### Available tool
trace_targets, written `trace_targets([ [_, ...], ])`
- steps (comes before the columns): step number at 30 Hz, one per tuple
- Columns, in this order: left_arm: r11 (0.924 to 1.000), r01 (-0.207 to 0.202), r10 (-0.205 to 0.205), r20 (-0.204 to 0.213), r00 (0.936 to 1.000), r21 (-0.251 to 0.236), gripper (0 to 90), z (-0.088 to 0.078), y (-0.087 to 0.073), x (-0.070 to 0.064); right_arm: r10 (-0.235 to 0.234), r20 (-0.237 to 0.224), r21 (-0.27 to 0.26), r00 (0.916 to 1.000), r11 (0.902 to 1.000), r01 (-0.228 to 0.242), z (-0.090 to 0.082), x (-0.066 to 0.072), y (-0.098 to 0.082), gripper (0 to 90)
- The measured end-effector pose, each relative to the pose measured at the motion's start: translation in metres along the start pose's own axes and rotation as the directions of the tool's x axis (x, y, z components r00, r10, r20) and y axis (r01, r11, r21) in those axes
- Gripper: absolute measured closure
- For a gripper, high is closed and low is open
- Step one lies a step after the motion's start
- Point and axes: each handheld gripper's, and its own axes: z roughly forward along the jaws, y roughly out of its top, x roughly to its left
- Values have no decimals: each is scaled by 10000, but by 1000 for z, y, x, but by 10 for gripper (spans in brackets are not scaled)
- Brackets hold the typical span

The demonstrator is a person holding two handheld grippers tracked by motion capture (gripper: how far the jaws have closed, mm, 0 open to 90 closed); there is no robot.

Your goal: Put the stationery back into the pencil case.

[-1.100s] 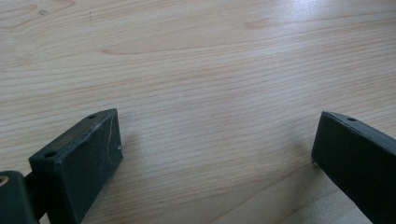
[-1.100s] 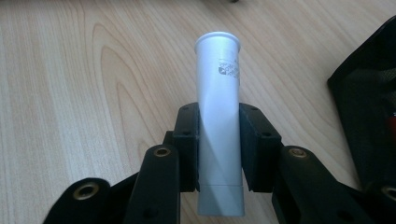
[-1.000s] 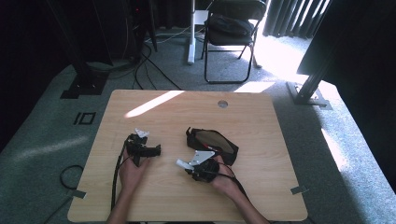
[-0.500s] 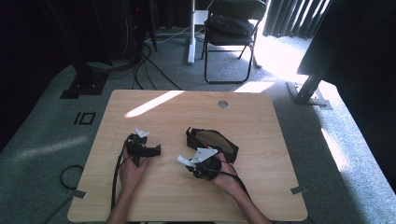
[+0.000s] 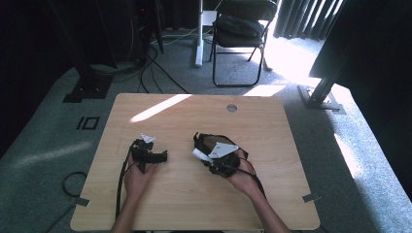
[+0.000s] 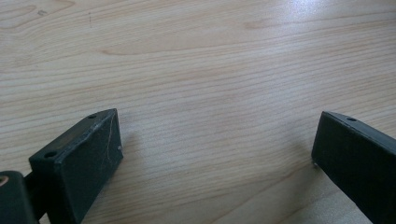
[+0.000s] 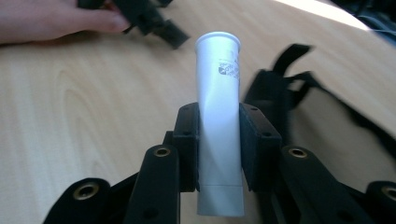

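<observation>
Half the white tube (image 7: 219, 116) gripper-covered, print blurred

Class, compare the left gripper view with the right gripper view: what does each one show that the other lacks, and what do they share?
Left gripper view alone: the left gripper with its jaws wide apart over bare wood, holding nothing. Right gripper view alone: the right gripper clamped on a white tube, a black pouch with straps beside it, and the person's other hand. Shared: the wooden table.

Hard daylight from upper right, glare patch on floor (image 5: 291, 58), bright streak across table (image 5: 160, 108), room edges very dark, high view soft, black bag (image 7: 322, 102) blurred.
</observation>
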Motion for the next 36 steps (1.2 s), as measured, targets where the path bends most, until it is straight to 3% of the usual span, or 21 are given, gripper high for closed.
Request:
trace_targets([
  [9,10000,0,0,2,10000,2,20,0,0,0,787,904,-136,9928,9969,-778,-18,-48,-4,705],
  [14,10000,-17,17,6,10000,8,20,0,0,0,938,1102,220,9895,9951,-968,-16,-64,-11,704],
  [21,10000,-16,16,7,10000,7,20,0,0,0,1066,955,711,9897,9910,-1136,-6,-70,-21,703],
  [33,10000,-22,22,13,10000,8,20,0,0,0,1145,855,957,9897,9878,-1225,6,-69,-26,703],
  [36,10000,-32,32,16,10000,6,20,0,0,0,1366,844,716,9870,9872,-1428,5,-70,-25,616],
])
